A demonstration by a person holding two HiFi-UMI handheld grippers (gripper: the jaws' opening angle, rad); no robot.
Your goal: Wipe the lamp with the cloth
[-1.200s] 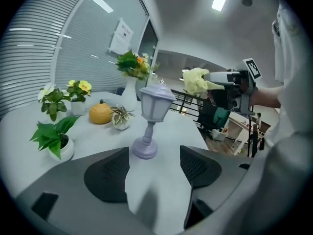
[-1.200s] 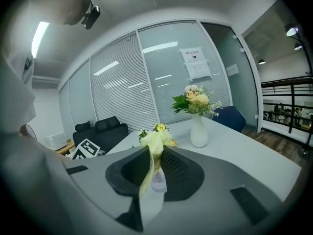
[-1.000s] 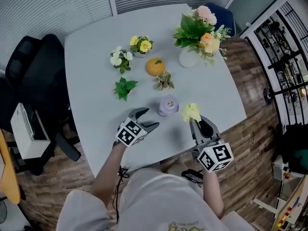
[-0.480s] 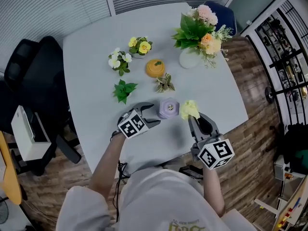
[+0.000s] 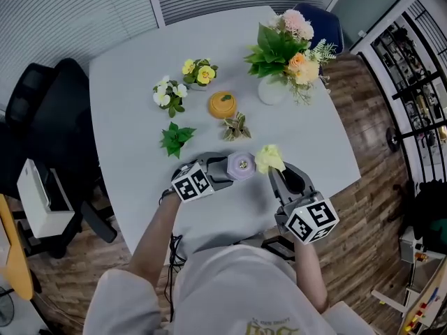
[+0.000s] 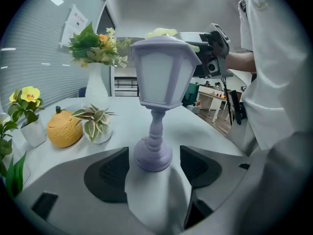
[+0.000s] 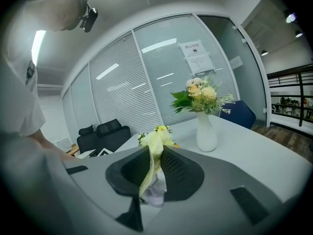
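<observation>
The pale grey rounded table point(image 5: 133, 96) fills the upper middle of the head view, with a white vase of pink and orange flowers point(image 5: 271, 89) at its upper right. Just below centre, my left gripper point(image 5: 227, 172) holds its jaws apart on either side of the base of the small lilac lantern-shaped lamp point(image 5: 242, 166), with a gap on each side. My right gripper point(image 5: 274, 175) is clamped on the crumpled yellow cloth point(image 5: 269, 158), just right of the lamp.

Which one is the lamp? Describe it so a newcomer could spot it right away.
On the pale grey table, look at the near edge. The lamp stands upright between the left tool's open jaws: a small lilac lantern on a slim stem and round base, the only purple thing there, beside the yellow cloth.
</observation>
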